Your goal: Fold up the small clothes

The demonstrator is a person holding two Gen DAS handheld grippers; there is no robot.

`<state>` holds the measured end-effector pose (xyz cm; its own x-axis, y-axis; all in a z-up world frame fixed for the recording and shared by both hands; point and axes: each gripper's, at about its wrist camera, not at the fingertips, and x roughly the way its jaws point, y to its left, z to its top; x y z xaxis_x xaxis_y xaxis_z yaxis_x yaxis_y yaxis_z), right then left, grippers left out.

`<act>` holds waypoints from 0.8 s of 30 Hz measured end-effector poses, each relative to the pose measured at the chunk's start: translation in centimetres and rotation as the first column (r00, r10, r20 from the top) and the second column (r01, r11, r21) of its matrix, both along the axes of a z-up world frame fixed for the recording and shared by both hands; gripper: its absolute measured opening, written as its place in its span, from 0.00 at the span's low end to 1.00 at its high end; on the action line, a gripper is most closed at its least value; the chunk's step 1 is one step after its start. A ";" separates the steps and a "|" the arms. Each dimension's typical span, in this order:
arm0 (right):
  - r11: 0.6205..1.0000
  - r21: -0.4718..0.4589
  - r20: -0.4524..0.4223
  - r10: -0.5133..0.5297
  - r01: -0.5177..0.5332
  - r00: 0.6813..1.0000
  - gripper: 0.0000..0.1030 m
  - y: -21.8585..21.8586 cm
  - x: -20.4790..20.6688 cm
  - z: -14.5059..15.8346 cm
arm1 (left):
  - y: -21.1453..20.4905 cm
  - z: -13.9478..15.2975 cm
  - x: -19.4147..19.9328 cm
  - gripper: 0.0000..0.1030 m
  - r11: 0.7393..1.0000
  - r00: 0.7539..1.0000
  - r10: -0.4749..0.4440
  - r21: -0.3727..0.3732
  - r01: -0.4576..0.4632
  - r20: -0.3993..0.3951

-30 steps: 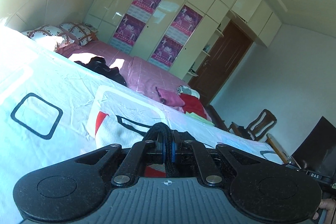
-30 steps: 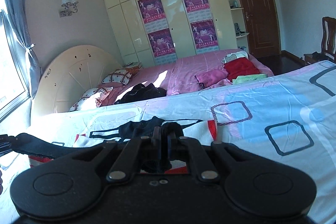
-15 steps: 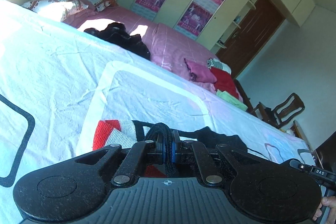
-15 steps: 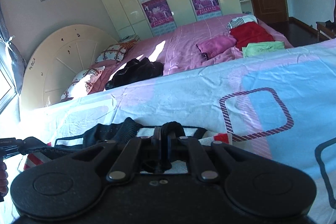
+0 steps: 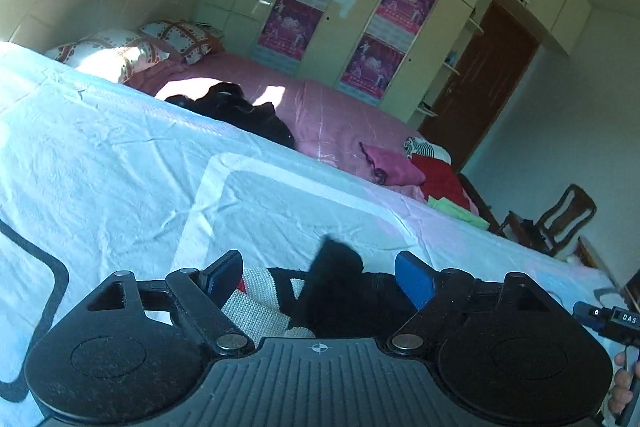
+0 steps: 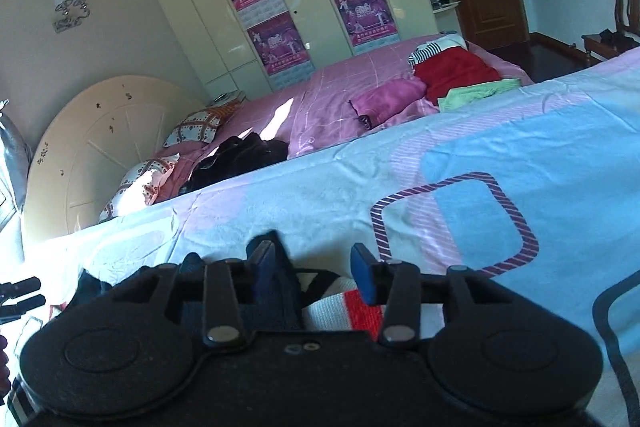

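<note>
Both tools are standing apart-fingered over the garment (image 5: 264,311), a small knit piece in white, red and black lying on the light blue sheet (image 5: 120,163), nearest the viewer. Left gripper (image 5: 320,277) is gaping wide, black fabric bunched between its fingers but not pinched; right gripper (image 6: 314,267) is also parted, possibly brushing dark cloth on its left finger, hard to tell. Backing both straight off, without snagging knit, is probably keeping the fold flat. Farther off, the pink bed (image 6: 340,87) is holding other clothes.

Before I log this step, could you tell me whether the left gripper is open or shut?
Open: the left gripper has its fingers spread apart, with the black garment lying loose between them.
</note>
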<state>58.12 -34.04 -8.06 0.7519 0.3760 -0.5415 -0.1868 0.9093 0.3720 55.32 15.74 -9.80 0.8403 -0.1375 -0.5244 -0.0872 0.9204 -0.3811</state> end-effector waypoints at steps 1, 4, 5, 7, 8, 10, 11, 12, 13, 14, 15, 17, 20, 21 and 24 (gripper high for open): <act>1.000 -0.007 -0.003 0.017 -0.017 1.000 0.41 0.2 0.1 -0.1 | 0.1 0.3 0.4 0.73 0.999 1.000 -0.024 0.039 0.025 -0.020; 0.998 -0.038 -0.020 0.054 -0.055 0.998 0.41 1.4 0.9 -0.3 | -0.3 0.2 1.9 0.63 0.990 0.991 -0.079 0.105 0.091 -0.108; 0.996 -0.046 -0.029 0.073 -0.075 0.997 0.41 1.8 1.3 -0.5 | -0.5 0.1 2.3 0.62 0.986 0.987 -0.086 0.131 0.104 -0.135; 0.991 -0.076 -0.057 0.107 -0.111 0.993 0.41 2.8 2.0 -0.8 | -0.9 -0.4 3.0 0.60 0.978 0.976 -0.103 0.158 0.135 -0.193; 0.985 -0.111 -0.077 0.120 -0.129 0.990 0.39 3.4 2.4 -1.1 | -1.3 -0.7 3.3 0.54 0.973 0.972 -0.105 0.182 0.144 -0.210; 0.970 -0.187 -0.095 0.142 -0.158 0.985 0.26 4.5 2.7 -1.6 | -2.0 -1.0 3.3 0.36 0.961 0.970 -0.114 0.223 0.163 -0.217; 0.958 -0.214 -0.105 0.169 -0.188 0.980 0.05 5.0 2.6 -1.9 | -2.5 -0.9 2.9 0.17 0.957 0.970 -0.131 0.228 0.177 -0.204; 0.951 -0.239 -0.098 0.179 -0.198 0.979 0.05 5.4 2.4 -1.9 | -2.9 -0.6 2.6 0.13 0.954 0.974 -0.128 0.246 0.173 -0.189; 0.945 -0.264 -0.083 0.175 -0.191 0.981 0.05 5.6 2.1 -1.7 | -3.1 -0.1 2.2 0.06 0.953 0.979 -0.123 0.256 0.162 -0.163; 0.949 -0.268 -0.069 0.150 -0.163 0.986 0.05 5.3 1.9 -1.4 | -3.1 0.3 1.8 0.06 0.956 0.985 -0.109 0.256 0.142 -0.136; 0.955 -0.265 -0.059 0.121 -0.133 0.991 0.04 4.9 1.7 -1.1 | -2.9 0.5 1.3 0.06 0.959 0.988 -0.094 0.257 0.123 -0.121; 0.948 -0.299 -0.069 0.096 -0.112 0.993 0.04 4.5 1.5 -1.4 | -2.4 -0.2 1.0 0.06 0.955 0.987 -0.080 0.273 0.116 -0.142; 0.922 -0.366 -0.077 0.102 -0.123 0.992 0.05 5.4 1.7 -2.4 | -2.0 -0.6 1.2 0.06 0.954 0.985 -0.083 0.273 0.121 -0.148; 0.924 -0.364 -0.079 0.096 -0.118 0.992 0.05 5.5 1.7 -2.2 | -2.1 -0.5 1.3 0.06 0.951 0.984 -0.087 0.281 0.128 -0.154; 0.934 -0.348 -0.073 0.065 -0.086 0.995 0.25 5.0 1.3 -0.9 | -1.7 0.7 0.4 0.16 0.951 0.989 -0.070 0.289 0.105 -0.131</act>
<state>59.37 -29.03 -9.00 0.6915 0.2086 -0.6916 -0.2472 0.9679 0.0447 55.67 14.04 -9.14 0.7616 -0.0320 -0.6473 -0.0291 0.9961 -0.0835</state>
